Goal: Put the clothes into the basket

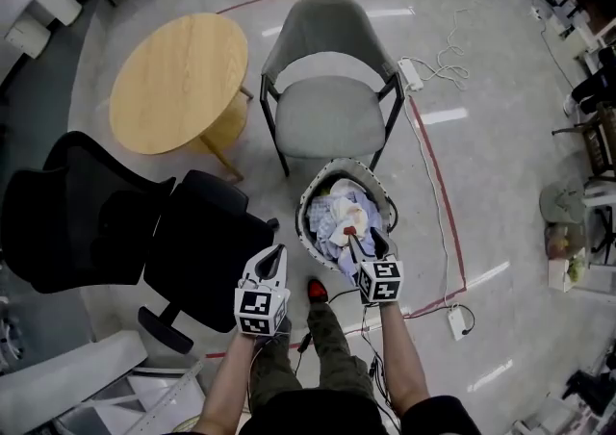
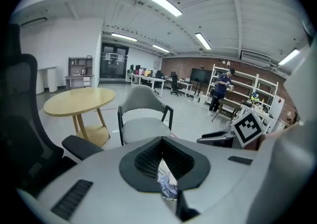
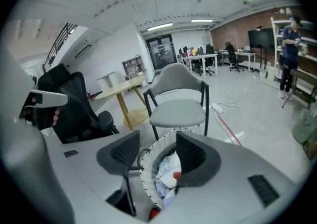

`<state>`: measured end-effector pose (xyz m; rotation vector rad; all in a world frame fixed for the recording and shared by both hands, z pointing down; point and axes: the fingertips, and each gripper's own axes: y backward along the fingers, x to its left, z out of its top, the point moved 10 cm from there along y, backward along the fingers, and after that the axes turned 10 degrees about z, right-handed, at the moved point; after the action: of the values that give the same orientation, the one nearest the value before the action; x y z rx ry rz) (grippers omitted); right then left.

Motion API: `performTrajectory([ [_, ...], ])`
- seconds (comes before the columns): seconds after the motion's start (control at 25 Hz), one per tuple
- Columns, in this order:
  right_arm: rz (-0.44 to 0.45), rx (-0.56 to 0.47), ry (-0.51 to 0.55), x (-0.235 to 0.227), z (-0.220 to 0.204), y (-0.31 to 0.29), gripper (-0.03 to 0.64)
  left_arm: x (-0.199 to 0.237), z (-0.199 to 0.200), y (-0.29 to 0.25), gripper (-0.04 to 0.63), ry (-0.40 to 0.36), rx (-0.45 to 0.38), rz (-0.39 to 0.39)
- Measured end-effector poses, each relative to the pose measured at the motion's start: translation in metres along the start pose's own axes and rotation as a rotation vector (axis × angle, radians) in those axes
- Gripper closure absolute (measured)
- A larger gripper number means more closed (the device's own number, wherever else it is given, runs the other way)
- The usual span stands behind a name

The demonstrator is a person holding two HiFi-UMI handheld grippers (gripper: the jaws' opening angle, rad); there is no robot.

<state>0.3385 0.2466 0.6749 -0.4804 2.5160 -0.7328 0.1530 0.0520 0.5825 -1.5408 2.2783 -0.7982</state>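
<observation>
White and blue clothes [image 1: 344, 217] are lying inside the basket [image 1: 304, 221]; the right gripper [image 1: 352, 241] is hovering above it, fingers apart, empty; the left gripper [image 1: 280, 250] is hanging beside it, fingers closed on nothing; the drop looks done, so the next move is probably seeking any remaining garment.

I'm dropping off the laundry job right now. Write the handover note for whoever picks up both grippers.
Left gripper: jaws together, nothing held, just left of the basket.
Right gripper: jaws apart, empty, above the basket's near rim.
Clothes: piled inside the basket, which stands on the floor in front of the grey chair.
Done: all the clothes in view are in the basket; none show on the chair seat or the round table.
Left: probably nothing. Look round for stray pieces outside these views before stopping.
</observation>
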Motion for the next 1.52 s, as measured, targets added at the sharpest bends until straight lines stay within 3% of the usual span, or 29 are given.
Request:
performTrajectory([
  [0.16, -0.003, -0.061, 0.063, 0.019, 0.032, 0.019, 0.395, 0.003, 0.021, 0.018, 0.589, -0.014, -0.049, 0.015],
  [0.48, 0.002, -0.231, 0.091, 0.053, 0.093, 0.062, 0.499, -0.001, 0.067, 0.050, 0.589, -0.025, -0.150, 0.043],
  [0.96, 0.175, -0.376, 0.245, 0.129, 0.141, 0.116, 0.565, 0.016, 0.104, 0.129, 0.589, -0.043, -0.310, 0.133],
  [1.28, 0.315, -0.414, 0.374, 0.180, 0.155, 0.130, 0.568, 0.030, 0.100, 0.177, 0.589, -0.043, -0.380, 0.219],
  [1.52, 0.392, -0.406, 0.437, 0.202, 0.148, 0.133, 0.568, 0.043, 0.084, 0.202, 0.589, -0.015, -0.385, 0.291],
])
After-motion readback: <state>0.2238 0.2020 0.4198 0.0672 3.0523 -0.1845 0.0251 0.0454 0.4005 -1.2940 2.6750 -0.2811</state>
